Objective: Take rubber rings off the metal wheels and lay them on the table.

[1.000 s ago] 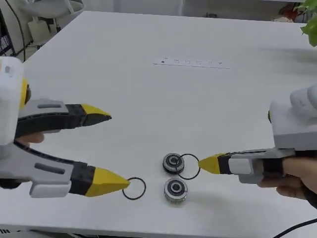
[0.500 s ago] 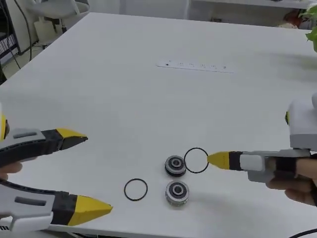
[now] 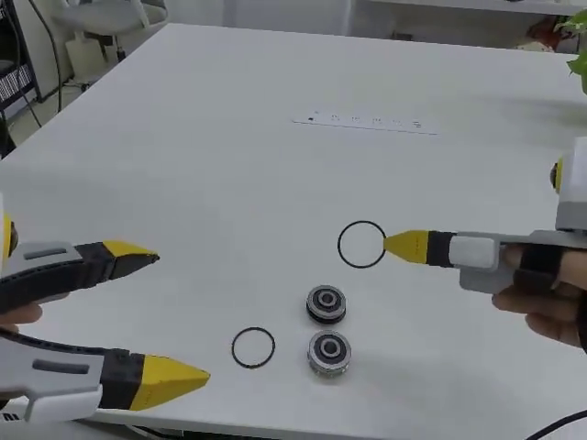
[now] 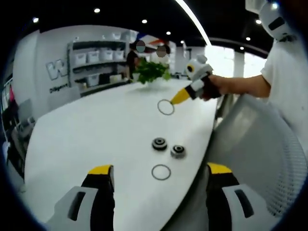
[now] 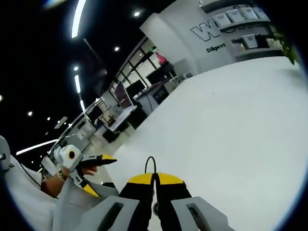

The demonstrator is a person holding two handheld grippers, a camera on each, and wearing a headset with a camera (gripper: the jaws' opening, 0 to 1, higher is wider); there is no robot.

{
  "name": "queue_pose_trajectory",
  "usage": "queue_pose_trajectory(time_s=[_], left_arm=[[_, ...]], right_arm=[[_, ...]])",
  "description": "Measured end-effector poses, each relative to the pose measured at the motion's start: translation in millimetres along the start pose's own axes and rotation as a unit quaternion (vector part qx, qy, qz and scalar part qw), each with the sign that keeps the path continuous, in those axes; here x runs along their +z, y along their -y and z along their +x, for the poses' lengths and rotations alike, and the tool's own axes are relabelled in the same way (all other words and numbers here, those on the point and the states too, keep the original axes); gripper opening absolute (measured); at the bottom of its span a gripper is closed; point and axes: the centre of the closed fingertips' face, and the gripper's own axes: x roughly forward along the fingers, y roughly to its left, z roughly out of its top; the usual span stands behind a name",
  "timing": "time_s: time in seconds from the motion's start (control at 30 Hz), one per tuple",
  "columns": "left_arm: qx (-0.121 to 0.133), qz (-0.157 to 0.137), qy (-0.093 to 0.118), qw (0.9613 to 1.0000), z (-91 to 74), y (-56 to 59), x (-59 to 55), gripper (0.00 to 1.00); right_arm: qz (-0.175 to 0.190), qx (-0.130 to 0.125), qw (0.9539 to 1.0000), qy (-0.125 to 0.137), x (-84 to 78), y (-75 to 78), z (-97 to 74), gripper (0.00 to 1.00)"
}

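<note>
Right of centre in the head view, your right tongs (image 3: 390, 245) are closed on one rubber ring (image 3: 362, 245), gripping just its edge, above the worktop (image 3: 229, 137). Your left tongs (image 3: 182, 316) gape empty (lower left). Release high and it may bounce away.

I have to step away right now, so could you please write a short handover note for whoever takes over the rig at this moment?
Left gripper: open, empty, near the table's front edge.
Right gripper: shut on the held ring, apart from both wheels.
Far wheel and near wheel sit side by side; the loose ring lies flat left of the near wheel.
Done: one ring laid down, one in the jaws.
Left: lay the held ring on the table. I cannot tell whether more rings remain.
</note>
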Motion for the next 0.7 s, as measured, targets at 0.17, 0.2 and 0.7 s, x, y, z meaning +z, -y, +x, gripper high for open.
queue_pose_trajectory(time_s=[0.17, 0.2, 0.7], left_arm=[[0.004, 0.001, 0.001, 1.0, -0.4, -1.0, 0.3, 0.78], [0.004, 0.001, 0.001, 1.0, -0.5, -1.1, 0.4, 0.78], [0.016, 0.006, -0.008, 0.9998, -1.4, -4.0, -4.1, 0.78]], right_arm=[[-0.024, 0.01, 0.9996, -0.005, 7.1, -12.8, 6.6, 0.0], [-0.03, 0.011, 0.9995, -0.006, 8.5, -14.7, 8.0, 0.0], [-0.049, 0.059, 0.9968, -0.024, 20.3, -47.7, 53.9, 0.0]])
